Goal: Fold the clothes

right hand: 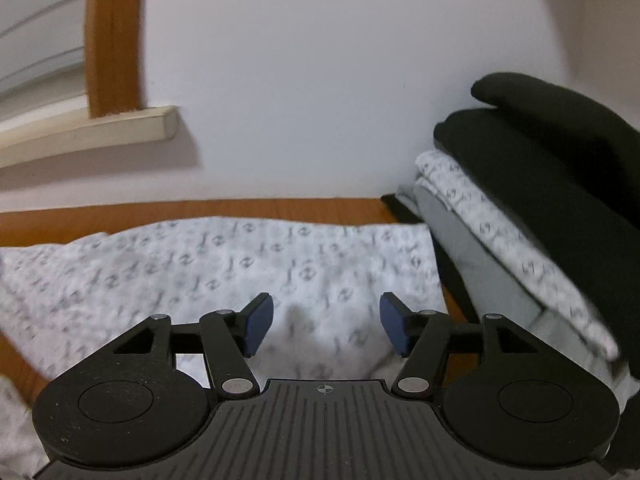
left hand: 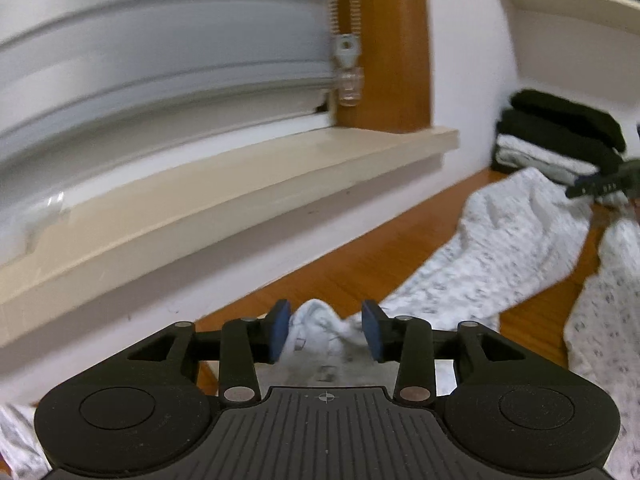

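The printed garment (left hand: 500,248) is blurred and cut by the right edge beside the folded stack (left hand: 560,136); behind the stack, a shelf (left hand: 568,4) holds unreadable things.

A white garment (right hand: 224,276) with a small grey print lies spread and rumpled across the lower half of the right wrist frame. In the left wrist frame it trails from lower centre toward the right edge.

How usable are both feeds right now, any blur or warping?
Left wrist view: motion-smeared, fisheye bows the window sill; the left gripper stays sharp. Right wrist view: the patterned garment and folded stack are soft; the right gripper is crisp.
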The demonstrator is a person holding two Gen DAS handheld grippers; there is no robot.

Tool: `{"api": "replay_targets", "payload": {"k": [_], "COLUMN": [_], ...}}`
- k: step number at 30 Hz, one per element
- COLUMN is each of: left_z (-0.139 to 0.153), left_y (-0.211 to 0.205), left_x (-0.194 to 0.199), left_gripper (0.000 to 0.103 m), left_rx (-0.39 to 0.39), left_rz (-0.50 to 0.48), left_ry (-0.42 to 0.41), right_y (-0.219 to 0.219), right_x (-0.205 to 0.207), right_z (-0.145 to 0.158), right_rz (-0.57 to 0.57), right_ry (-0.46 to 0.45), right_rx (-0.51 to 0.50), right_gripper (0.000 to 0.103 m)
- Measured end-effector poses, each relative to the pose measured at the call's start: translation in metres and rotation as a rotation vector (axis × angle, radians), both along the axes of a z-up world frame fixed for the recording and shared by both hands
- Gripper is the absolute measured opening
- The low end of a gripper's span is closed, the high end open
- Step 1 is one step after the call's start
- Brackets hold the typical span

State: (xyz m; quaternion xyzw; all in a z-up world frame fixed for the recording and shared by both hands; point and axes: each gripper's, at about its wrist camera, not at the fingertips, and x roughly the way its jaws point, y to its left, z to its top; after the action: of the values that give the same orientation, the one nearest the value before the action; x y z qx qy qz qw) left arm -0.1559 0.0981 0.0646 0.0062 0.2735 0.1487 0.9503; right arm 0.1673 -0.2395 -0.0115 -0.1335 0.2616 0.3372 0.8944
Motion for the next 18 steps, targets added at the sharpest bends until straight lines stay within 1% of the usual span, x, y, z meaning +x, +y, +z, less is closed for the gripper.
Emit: {"api": "replay_targets", "payload": {"k": [1, 2, 4, 5, 8, 10, 13, 14, 15, 16, 18], "left_z": [0.001, 0.002, 0.002, 0.002, -0.006, -0.013, -0.022, -0.025, -0.028, -0.028, -0.028], "left_y": [-0.005, -0.011, -0.019, -0.023, -0.037, -0.046, -0.051, -0.053, -0.053, -0.054, -0.054], "left_x": [0.001, 0.003, 0.007, 0.01, 0.021, 0.031, 0.047, 0.053, 0.058, 0.06, 0.064], "left_gripper": [0.043, 0.043, 0.043, 0.043, 0.043, 0.043, 0.043, 0.043, 0.043, 0.043, 0.043], "left_rx": [0.01, 0.02, 0.015, 0.013, 0.007, 0.014, 0.01, 0.007, 0.008, 0.006, 0.001], "left_rz": [-0.014, -0.028, -0.061, -0.08, -0.152, -0.187, -0.206, -0.211, -0.216, -0.219, -0.226], "left_ry": [0.006, 0.013, 0.022, 0.027, 0.064, 0.092, 0.117, 0.125, 0.128, 0.126, 0.12], "right_y": [-0.004, -0.008, -0.015, -0.019, -0.034, -0.037, -0.041, -0.044, -0.047, -0.05, -0.054], "right_x": [-0.002, -0.005, -0.011, -0.009, -0.001, 0.004, 0.01, 0.016, 0.02, 0.024, 0.03], "right_z": [-0.001, -0.002, -0.006, -0.009, -0.013, -0.015, -0.019, -0.021, -0.023, -0.025, -0.026], "right_rz": [0.012, 0.023, 0.015, 0.014, 0.004, -0.037, -0.1, -0.119, -0.14, -0.161, -0.185], "right_ry": [0.001, -0.006, -0.013, 0.007, 0.086, 0.102, 0.115, 0.145, 0.158, 0.169, 0.184], "right_rx": [-0.003, -0.027, -0.094, -0.1, -0.036, -0.027, -0.023, -0.001, 0.009, 0.019, 0.05], "right_gripper": [0.059, 0.059, 0.058, 0.058, 0.058, 0.058, 0.058, 0.058, 0.059, 0.062, 0.063]}}
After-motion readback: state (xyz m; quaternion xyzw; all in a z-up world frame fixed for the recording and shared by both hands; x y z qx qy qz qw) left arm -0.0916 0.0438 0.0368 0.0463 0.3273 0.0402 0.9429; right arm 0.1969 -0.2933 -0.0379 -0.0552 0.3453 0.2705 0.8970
